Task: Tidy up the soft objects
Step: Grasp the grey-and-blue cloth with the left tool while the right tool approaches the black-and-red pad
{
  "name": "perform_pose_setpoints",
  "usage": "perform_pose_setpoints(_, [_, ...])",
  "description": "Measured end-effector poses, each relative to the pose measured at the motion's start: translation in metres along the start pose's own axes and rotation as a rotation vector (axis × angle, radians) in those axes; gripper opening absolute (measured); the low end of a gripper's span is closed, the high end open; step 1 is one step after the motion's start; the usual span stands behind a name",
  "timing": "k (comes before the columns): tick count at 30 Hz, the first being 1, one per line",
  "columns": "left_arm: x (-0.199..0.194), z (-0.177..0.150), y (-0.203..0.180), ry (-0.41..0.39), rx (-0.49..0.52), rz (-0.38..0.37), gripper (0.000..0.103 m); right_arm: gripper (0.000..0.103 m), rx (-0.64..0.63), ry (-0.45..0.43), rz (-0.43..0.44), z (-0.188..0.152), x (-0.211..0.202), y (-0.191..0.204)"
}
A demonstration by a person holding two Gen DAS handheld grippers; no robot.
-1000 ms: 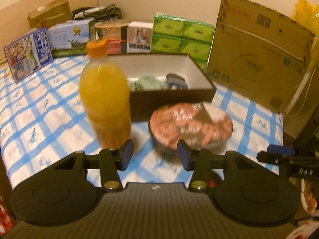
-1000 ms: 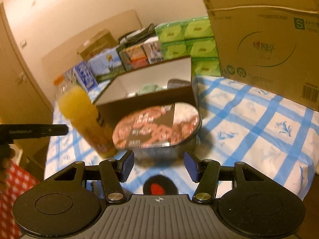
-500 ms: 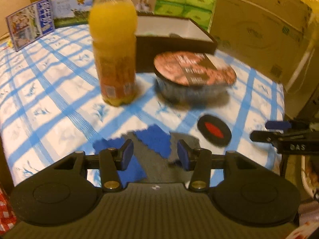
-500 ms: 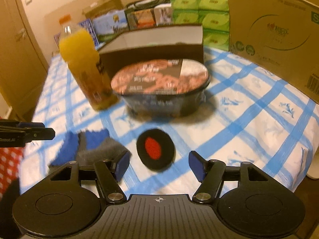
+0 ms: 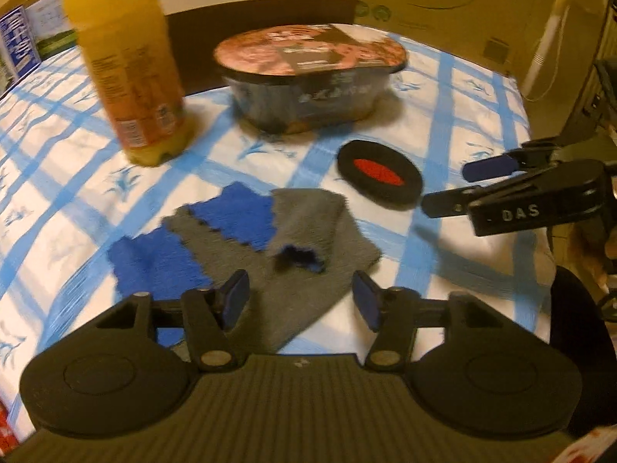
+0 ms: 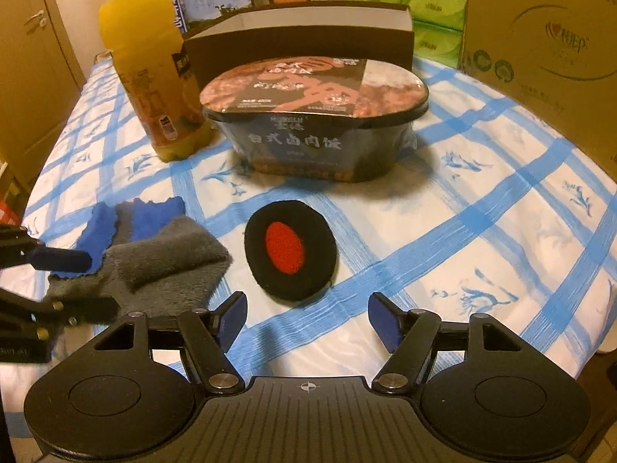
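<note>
A grey and blue fleece cloth (image 5: 293, 231) lies crumpled on the checked tablecloth near the front edge. My left gripper (image 5: 300, 289) hangs just above its near end; its jaws are opening and nothing is pinched between them. To the cloth's right lies a round black pad with a red centre (image 6: 291, 249). My right gripper (image 6: 307, 306) stands open just short of that pad, without touching it. The right wrist view shows the left gripper (image 6: 83, 283) over the cloth (image 6: 166, 258). In the left wrist view the right gripper (image 5: 455, 187) is beside the pad (image 5: 380, 177).
An orange juice bottle (image 5: 127, 58) and a sealed meal bowl (image 5: 308, 73) stand just behind the cloth and pad. Behind them is an open brown box (image 5: 262, 0). A large cardboard carton (image 6: 540, 38) and green tissue packs (image 6: 424, 0) line the back.
Both grippers have sunk toward the front of the table, bringing the cloth and the pad into view. Both pairs of jaws stand wider than before.
</note>
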State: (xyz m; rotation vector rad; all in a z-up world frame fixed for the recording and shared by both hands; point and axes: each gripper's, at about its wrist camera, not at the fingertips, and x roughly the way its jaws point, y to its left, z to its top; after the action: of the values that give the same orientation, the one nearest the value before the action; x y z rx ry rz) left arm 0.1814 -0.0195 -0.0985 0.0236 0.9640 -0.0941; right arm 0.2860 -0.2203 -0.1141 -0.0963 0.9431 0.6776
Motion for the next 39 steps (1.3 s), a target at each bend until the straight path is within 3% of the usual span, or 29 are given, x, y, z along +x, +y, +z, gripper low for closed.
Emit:
perform_pose_setpoints(8, [0.028, 0.002, -0.027, -0.018, 0.145, 0.055, 0.062, 0.069, 0.029, 0.014, -0.004, 0.001, 0.004, -0.01])
perform_pose_setpoints(9, [0.03, 0.001, -0.026, -0.02, 0.152, 0.062, 0.058, 0.069, 0.03, 0.015, -0.004, 0.001, 0.005, -0.01])
perform_pose_setpoints(12, [0.028, 0.002, -0.015, -0.032, 0.112, 0.045, 0.02, 0.069, 0.026, 0.013, 0.002, 0.001, 0.006, -0.009])
perform_pose_setpoints(14, [0.022, 0.004, -0.002, -0.041, 0.046, 0.007, 0.009, 0.069, 0.022, 0.01, 0.005, 0.001, 0.007, -0.007])
perform_pose_setpoints(18, [-0.002, 0.001, 0.036, -0.086, -0.174, -0.046, 0.008, 0.069, 0.015, 0.007, 0.015, 0.005, 0.01, -0.002])
perform_pose_setpoints(21, [-0.02, -0.008, 0.068, -0.108, -0.332, -0.031, 0.007, 0.069, 0.01, 0.004, 0.019, 0.008, 0.013, 0.001])
perform_pose_setpoints(24, [-0.032, -0.02, 0.097, -0.104, -0.449, 0.033, 0.006, 0.069, 0.012, 0.0, 0.024, 0.01, 0.015, 0.002])
perform_pose_setpoints(26, [-0.033, -0.028, 0.111, -0.08, -0.489, 0.082, 0.006, 0.069, 0.013, -0.002, 0.028, 0.011, 0.016, 0.003])
perform_pose_setpoints(29, [-0.026, -0.038, 0.125, -0.022, -0.564, 0.088, 0.008, 0.069, 0.014, -0.001, 0.027, 0.012, 0.018, 0.005])
perform_pose_setpoints(34, [-0.021, -0.044, 0.128, 0.031, -0.611, 0.112, 0.023, 0.069, 0.016, -0.002, 0.021, 0.011, 0.016, 0.003])
perform_pose_setpoints(39, [-0.051, -0.044, 0.124, 0.014, -0.627, 0.047, 0.031, 0.069, 0.034, -0.005, 0.014, 0.008, 0.011, -0.003])
